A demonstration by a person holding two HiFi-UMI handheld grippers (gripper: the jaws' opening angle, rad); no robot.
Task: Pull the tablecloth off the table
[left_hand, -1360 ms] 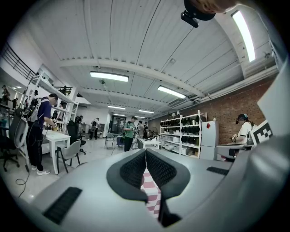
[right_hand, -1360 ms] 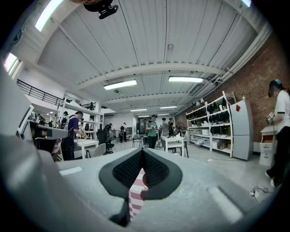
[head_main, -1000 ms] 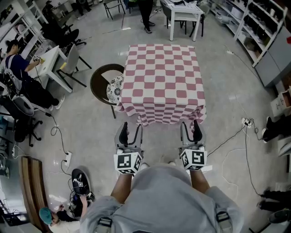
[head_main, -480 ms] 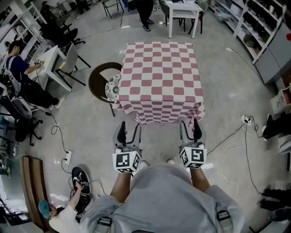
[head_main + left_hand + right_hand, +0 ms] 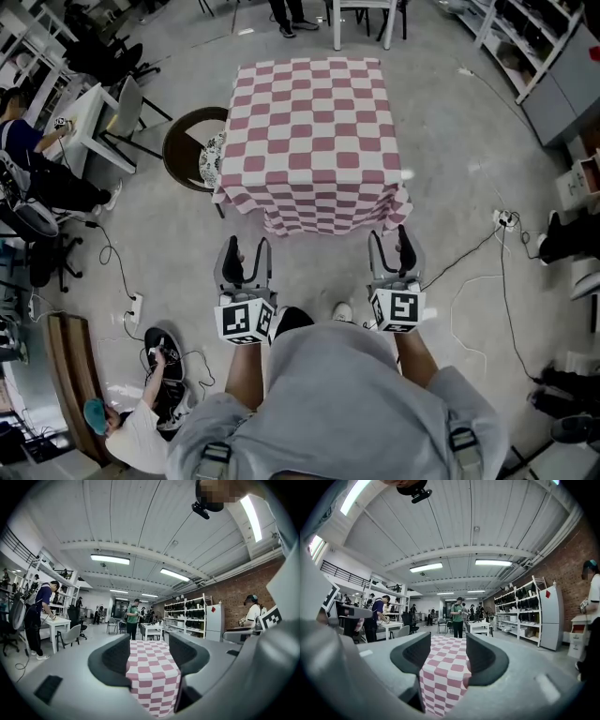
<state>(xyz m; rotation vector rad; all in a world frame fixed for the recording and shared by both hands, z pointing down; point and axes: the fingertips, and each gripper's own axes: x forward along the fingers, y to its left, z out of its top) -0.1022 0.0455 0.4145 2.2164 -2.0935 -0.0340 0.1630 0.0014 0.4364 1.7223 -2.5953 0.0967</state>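
A pink-and-white checked tablecloth [image 5: 309, 141] covers a square table and hangs down over its near edge. My left gripper [image 5: 246, 255] is held level just short of the near left corner of the cloth. My right gripper [image 5: 392, 246] is held the same way at the near right corner. Both are open, and their jaws have just been opening wider with nothing between the pads. In the left gripper view the cloth [image 5: 152, 677] shows ahead through the open gripper [image 5: 149, 656]. It shows likewise [image 5: 443, 672] through the gripper [image 5: 443, 658] in the right gripper view.
A round dark chair [image 5: 192, 155] with a patterned cushion stands against the table's left side. A white desk [image 5: 89, 117] with seated people is at far left. A power strip and cables [image 5: 502, 220] lie on the floor at right. A person [image 5: 141, 422] crouches at lower left.
The table now sits higher in the head view. Both grippers have shifted a little along the cloth's near hem, the left one drifting leftward. Both pairs of jaws stand slightly wider.
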